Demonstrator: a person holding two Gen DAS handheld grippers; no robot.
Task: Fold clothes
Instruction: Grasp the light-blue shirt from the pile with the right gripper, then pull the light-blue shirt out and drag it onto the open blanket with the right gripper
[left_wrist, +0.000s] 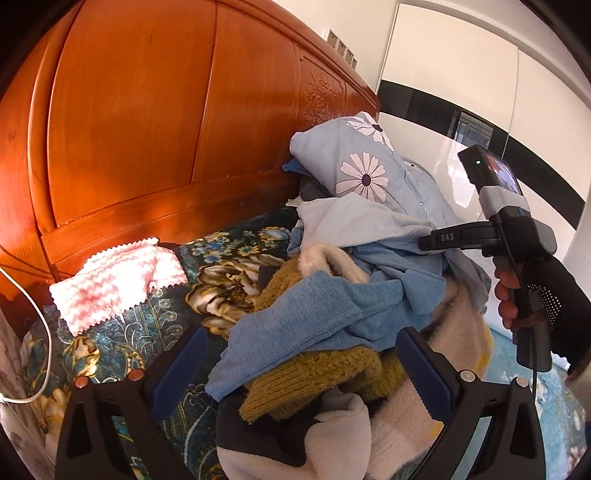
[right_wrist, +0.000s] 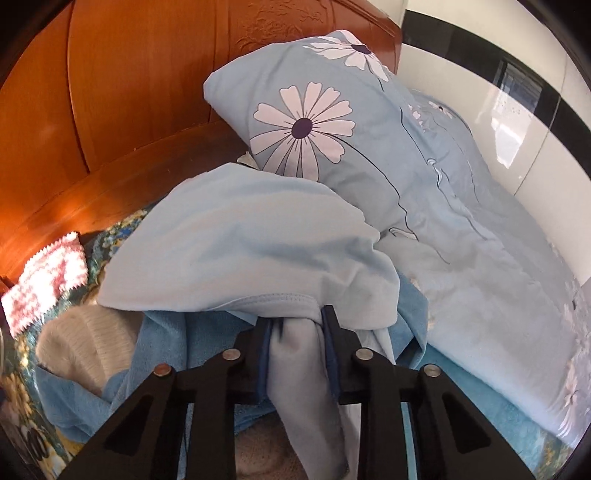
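atop the pile (left_wrist: 332, 325) on the bed (left_wrist: 122, 339), at the right gripper's (right_wrist: 297, 325) twelve o'clock, a pale shirt (right_wrist: 251, 236) is pinched by its hem, seemingly to lift it free. the left gripper (left_wrist: 299, 373) hovers wide open, empty, over a mustard knit (left_wrist: 314, 373).

wooden headboard (left_wrist: 147, 129) | floral pillow (right_wrist: 332, 122) leaning on it | white cable (left_wrist: 40, 332) | floral bedspread (left_wrist: 155, 321)

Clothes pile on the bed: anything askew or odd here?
Nothing damaged. The clothes pile is simply a tangled, unfolded heap beside the floral pillow. The right hand-held gripper pinches the pale blue garment; the left hand-held gripper is open.
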